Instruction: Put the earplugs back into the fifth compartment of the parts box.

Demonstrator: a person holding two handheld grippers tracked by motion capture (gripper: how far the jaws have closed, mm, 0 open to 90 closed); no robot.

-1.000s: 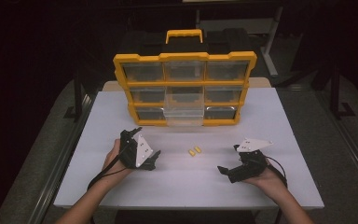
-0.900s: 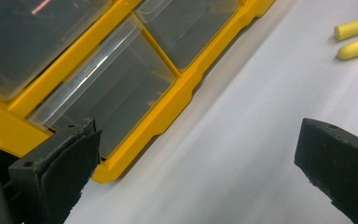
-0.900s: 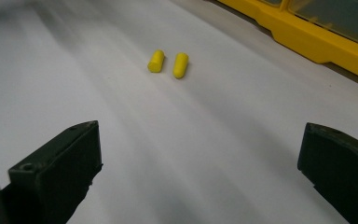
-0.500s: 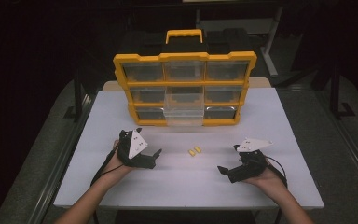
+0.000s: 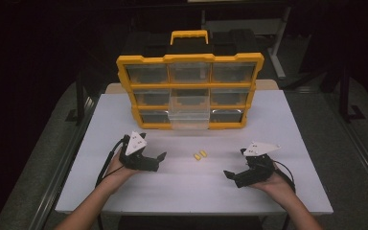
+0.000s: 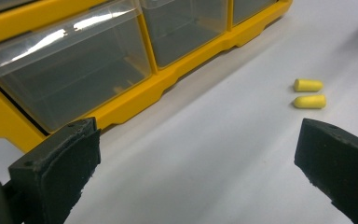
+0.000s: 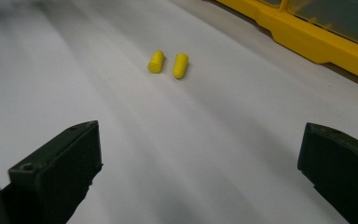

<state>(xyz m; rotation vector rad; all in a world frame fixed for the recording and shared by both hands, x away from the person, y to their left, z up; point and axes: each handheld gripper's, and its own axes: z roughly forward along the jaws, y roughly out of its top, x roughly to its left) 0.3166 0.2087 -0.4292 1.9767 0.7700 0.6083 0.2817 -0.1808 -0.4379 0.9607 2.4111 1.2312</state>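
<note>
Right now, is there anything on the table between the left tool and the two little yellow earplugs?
No, just bare white table. In the high view, nothing lies between the left tool and the earplugs; the left gripper view agrees.

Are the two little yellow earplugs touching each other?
Apart. The left gripper view shows a thin strip of white table between the upper earplug and the lower earplug; the right gripper view shows that gap too.

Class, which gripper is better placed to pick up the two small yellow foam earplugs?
Left, probably. The left gripper lies nearer the two small yellow foam earplugs than the right gripper; both are open and empty.
</note>
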